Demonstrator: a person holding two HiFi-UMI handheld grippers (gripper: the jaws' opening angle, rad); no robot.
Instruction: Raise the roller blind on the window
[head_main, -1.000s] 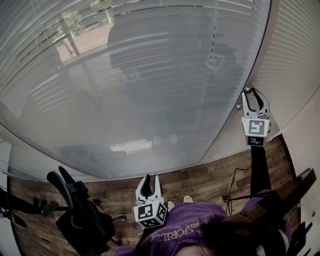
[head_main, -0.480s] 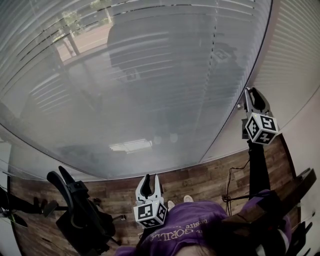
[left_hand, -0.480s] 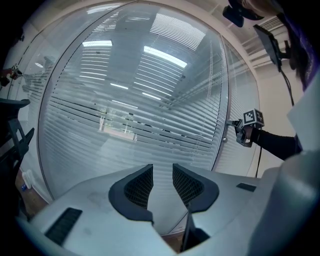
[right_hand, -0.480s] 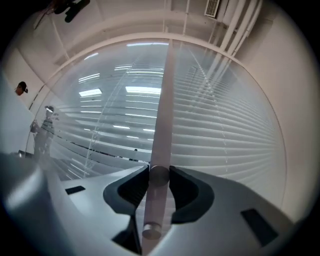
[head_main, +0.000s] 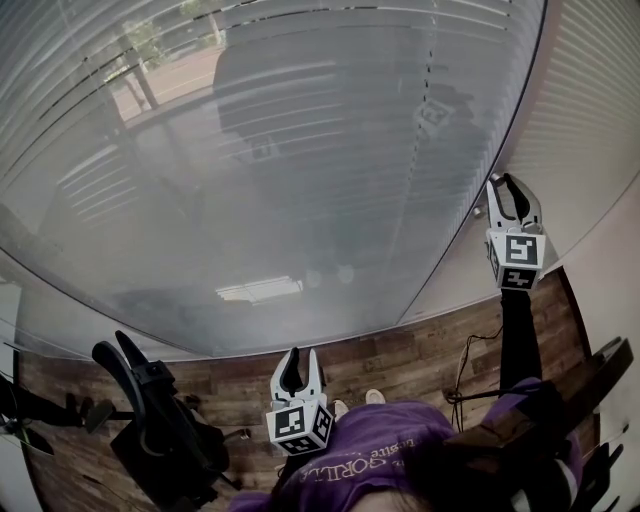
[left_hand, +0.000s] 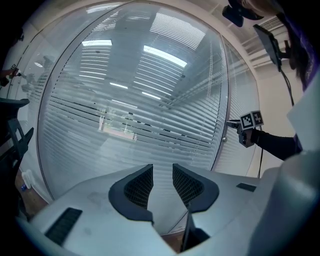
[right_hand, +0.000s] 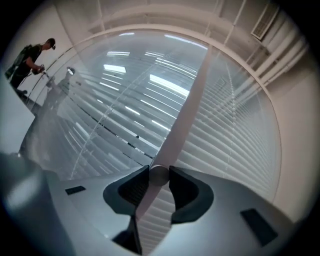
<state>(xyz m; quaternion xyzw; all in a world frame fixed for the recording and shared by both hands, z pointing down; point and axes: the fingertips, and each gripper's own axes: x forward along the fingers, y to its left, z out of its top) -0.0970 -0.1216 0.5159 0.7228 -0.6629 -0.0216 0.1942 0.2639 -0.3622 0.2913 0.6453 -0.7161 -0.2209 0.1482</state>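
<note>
Here, right gripper (right_hand: 159, 172) clasps frame-edge knob (right_hand: 159, 177).

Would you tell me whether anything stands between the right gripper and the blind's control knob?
Nothing visible does: the right gripper has its jaws closed on the round knob, which sits on the frame post beside the blind.

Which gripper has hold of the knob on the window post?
The right gripper, raised at the window post, jaws closed on the round knob. The left gripper sits low, jaws apart, empty.
</note>
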